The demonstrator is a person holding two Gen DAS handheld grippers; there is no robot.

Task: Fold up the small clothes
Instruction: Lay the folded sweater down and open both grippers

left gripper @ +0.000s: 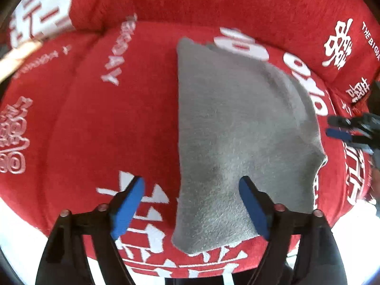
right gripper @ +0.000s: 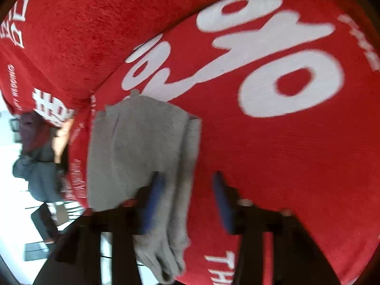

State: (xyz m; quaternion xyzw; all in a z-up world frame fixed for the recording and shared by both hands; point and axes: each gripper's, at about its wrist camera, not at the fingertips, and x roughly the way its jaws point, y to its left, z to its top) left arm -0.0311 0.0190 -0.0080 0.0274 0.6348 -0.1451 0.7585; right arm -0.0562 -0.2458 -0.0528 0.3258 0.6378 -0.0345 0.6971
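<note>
Both tools are released: your left tool (left gripper: 191, 204) gapes over the grey cloth's (left gripper: 237, 130) near edge, your right tool (right gripper: 187, 201) straddles its folded side on the red cushion (left gripper: 106, 118). Lift clear, don't snag.

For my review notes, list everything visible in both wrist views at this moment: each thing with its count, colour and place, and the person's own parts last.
Grey knitted garment: one, grey, folded, lying on the red cushion; a layered edge shows in the right wrist view.
Red fabric sofa cushion: one seat, red with white printed characters and lettering, under the garment.
Red sofa backrest: one, red with white print, behind the seat.
Pale floor: whitish, beyond the sofa edge; dark blurred objects there cannot be identified.
Left gripper: one, black with blue pads, open over the garment's near edge.
Right gripper: one, black with blue pads, open at the garment's edge; also seen from the left wrist.
</note>
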